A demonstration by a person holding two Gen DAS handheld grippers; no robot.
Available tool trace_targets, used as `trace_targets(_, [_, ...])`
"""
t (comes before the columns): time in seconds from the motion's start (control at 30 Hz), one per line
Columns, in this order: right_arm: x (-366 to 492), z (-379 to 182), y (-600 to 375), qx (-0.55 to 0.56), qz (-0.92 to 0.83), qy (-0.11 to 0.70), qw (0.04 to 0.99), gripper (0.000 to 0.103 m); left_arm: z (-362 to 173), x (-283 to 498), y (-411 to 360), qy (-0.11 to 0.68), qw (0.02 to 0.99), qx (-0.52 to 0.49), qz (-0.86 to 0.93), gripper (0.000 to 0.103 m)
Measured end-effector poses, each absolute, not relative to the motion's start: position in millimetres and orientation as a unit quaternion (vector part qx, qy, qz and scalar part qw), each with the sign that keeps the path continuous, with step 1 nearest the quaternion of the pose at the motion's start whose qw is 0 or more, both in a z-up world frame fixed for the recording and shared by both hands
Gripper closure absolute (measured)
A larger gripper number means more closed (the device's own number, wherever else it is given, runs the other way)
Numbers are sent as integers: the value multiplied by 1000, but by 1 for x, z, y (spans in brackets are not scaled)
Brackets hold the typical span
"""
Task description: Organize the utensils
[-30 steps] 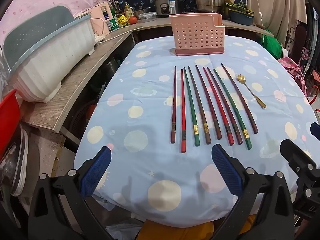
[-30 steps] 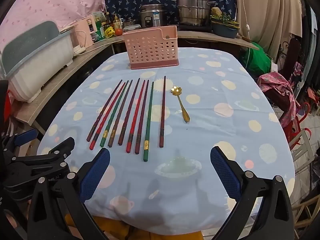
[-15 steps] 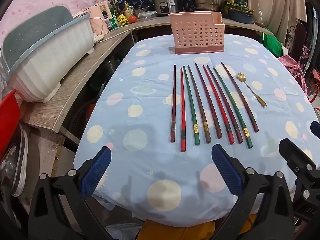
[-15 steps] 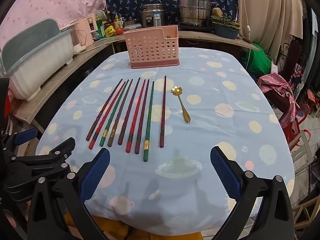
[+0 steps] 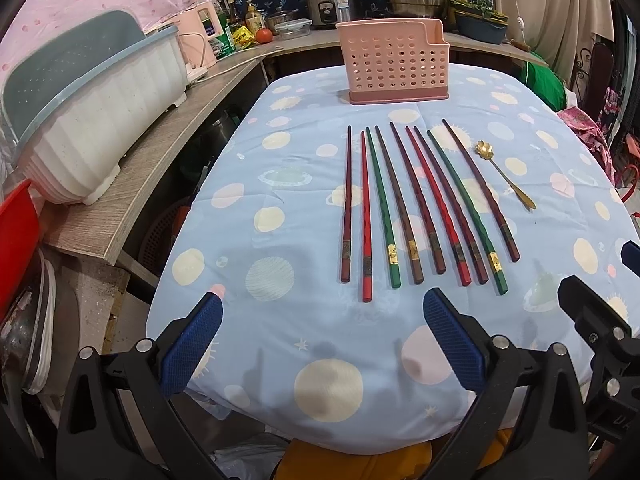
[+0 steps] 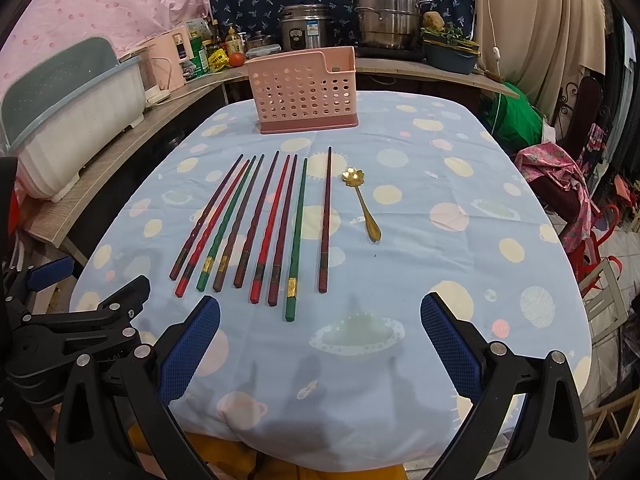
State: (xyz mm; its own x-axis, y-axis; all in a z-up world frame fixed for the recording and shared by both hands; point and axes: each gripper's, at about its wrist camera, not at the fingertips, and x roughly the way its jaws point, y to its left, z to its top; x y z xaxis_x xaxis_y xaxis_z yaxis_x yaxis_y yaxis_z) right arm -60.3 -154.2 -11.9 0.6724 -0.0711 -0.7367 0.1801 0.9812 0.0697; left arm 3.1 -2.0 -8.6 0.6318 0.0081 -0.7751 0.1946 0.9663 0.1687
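Both claws idle at the near edge of the counter [image 6: 460,208], nothing picked yet. Left claw [image 5: 324,344] spread wide, holding nothing; right claw [image 6: 320,344] same, spread and holding nothing. 9 chopsticks [image 5: 420,204] lie side by side straight ahead of both claws, butt ends toward the claws, tips pointing away at the pink perforated holder [image 6: 306,90], which stands upright at the far end beyond the tips. Gold spoon [image 6: 362,204] sits just right of the rightmost chopstick, apart from it, bowl end away. My read: first step is a pick, likely the outermost piece on each side. For the right claw, the dark chopstick [image 6: 325,220] nearest the spoon has a clear gap on both sides, so it is the easy start; come down across the shaft near the butt, fingers straddling it, close slowly so it doesn't roll on the cloth. Left claw: the leftmost dark stick [image 5: 346,204] has open cloth on its left. Middle sticks are packed close; a finger going between them would probably knock neighbours. Cloth is soft and may bunch under the fingertips. Each claw shows in the other's view, so watch for a clash when reaching in. Dish rack [image 5: 92,120] on the side shelf to the left and pots behind the holder are out of the path.
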Motion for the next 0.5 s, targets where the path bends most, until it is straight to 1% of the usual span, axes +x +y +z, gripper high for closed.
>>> trace_targets(0.5, [-61,-12,-155,69,-68,399,912,7,-10,2,-3,427,895,120,-52,7])
